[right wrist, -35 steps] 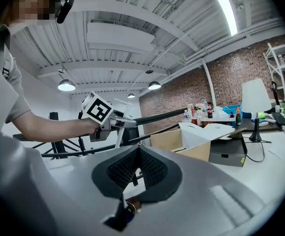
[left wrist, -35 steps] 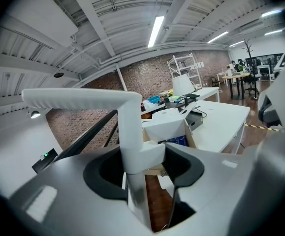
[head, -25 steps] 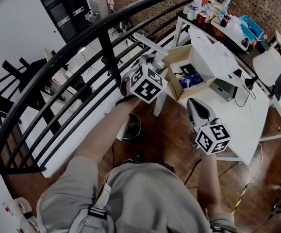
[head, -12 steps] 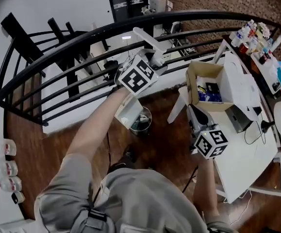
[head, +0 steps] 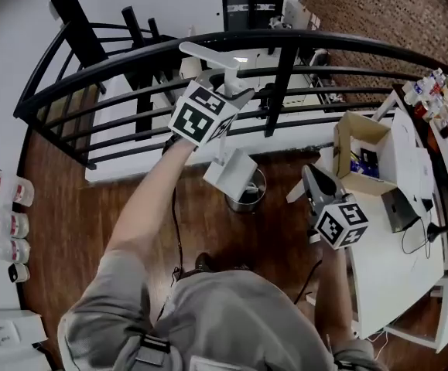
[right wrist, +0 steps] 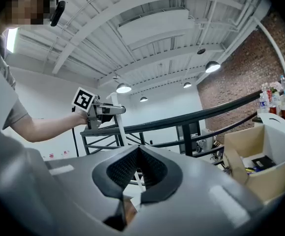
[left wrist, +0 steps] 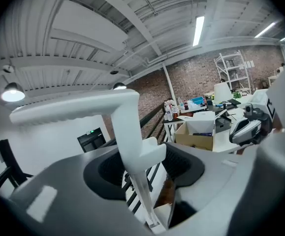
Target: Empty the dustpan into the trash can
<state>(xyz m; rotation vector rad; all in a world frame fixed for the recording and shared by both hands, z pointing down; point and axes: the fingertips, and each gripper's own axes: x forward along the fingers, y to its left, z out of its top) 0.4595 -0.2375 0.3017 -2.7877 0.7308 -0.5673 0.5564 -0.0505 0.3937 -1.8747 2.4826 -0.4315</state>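
My left gripper (head: 227, 91) is shut on the long white handle (left wrist: 132, 146) of the dustpan. The handle runs upright between the jaws in the left gripper view. In the head view the white pan (head: 231, 172) hangs tilted just above the rim of the small round trash can (head: 251, 199) on the wooden floor. My right gripper (head: 313, 173) is to the right of the can, near the table, with its jaws shut on nothing (right wrist: 140, 168). From the right gripper view I see the left gripper (right wrist: 95, 109) and the handle (right wrist: 116, 136) beyond.
A curved black railing (head: 285, 41) runs behind the can. An open cardboard box (head: 359, 149) stands on a white table (head: 394, 261) at the right. A few bottles (head: 11, 226) stand on the floor at far left.
The head view has swung left. My left gripper has carried the dustpan from beside the trash can to over its rim. My right gripper has shifted a little.
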